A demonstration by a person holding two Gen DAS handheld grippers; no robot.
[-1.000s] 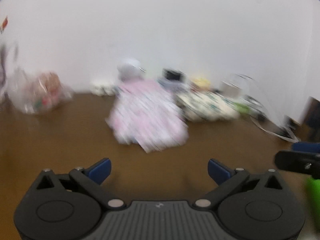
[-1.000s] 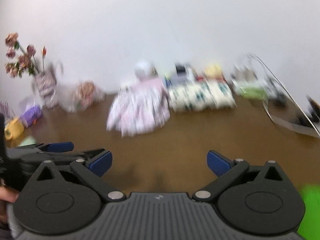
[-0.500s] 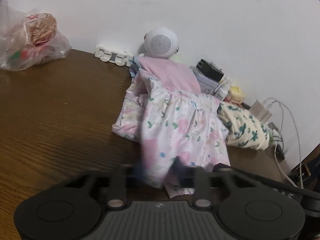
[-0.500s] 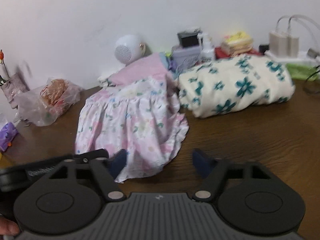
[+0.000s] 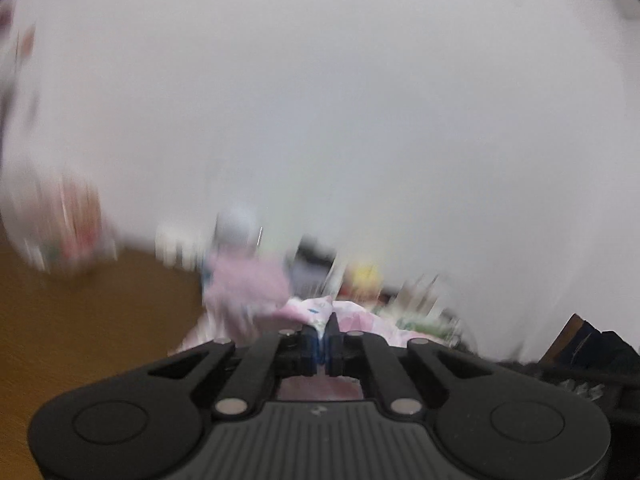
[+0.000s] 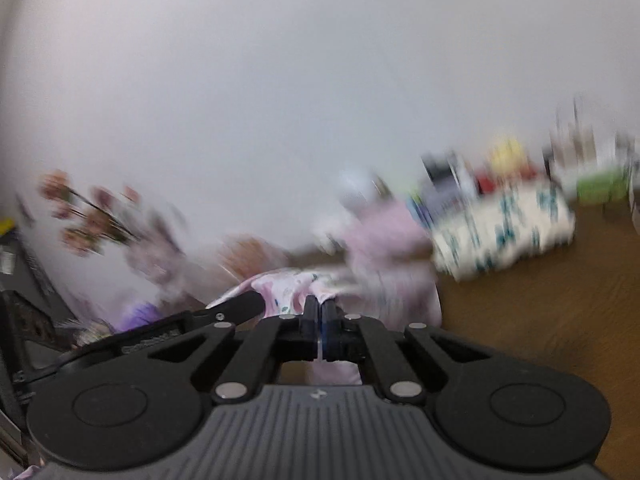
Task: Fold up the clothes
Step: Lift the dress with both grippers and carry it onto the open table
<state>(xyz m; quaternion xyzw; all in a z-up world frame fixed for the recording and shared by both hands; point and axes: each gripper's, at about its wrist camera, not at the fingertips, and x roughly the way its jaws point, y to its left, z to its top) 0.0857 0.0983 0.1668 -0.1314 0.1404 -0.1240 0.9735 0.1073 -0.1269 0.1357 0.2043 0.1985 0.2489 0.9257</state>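
Both views are blurred by motion. A pink floral dress (image 5: pixel 248 288) lies on the brown table, its hem lifted. My left gripper (image 5: pixel 321 330) is shut on a fold of the hem, which bunches up just past its fingertips. In the right wrist view the same pink floral dress (image 6: pixel 384 248) shows, and my right gripper (image 6: pixel 321 312) is shut on another part of its hem. The left gripper's black body (image 6: pixel 224 312) appears close on the right gripper's left side.
A cream garment with teal flowers (image 6: pixel 504 228) lies right of the dress. A white round speaker (image 6: pixel 356 188), small boxes and a green item stand along the white wall. A plastic bag (image 5: pixel 68 228) and a flower vase (image 6: pixel 100 220) are at the left. Brown table (image 6: pixel 540 308).
Both grippers went from open to shut on the dress hem and then rose, lifting the fabric. The views now tilt up toward the wall.
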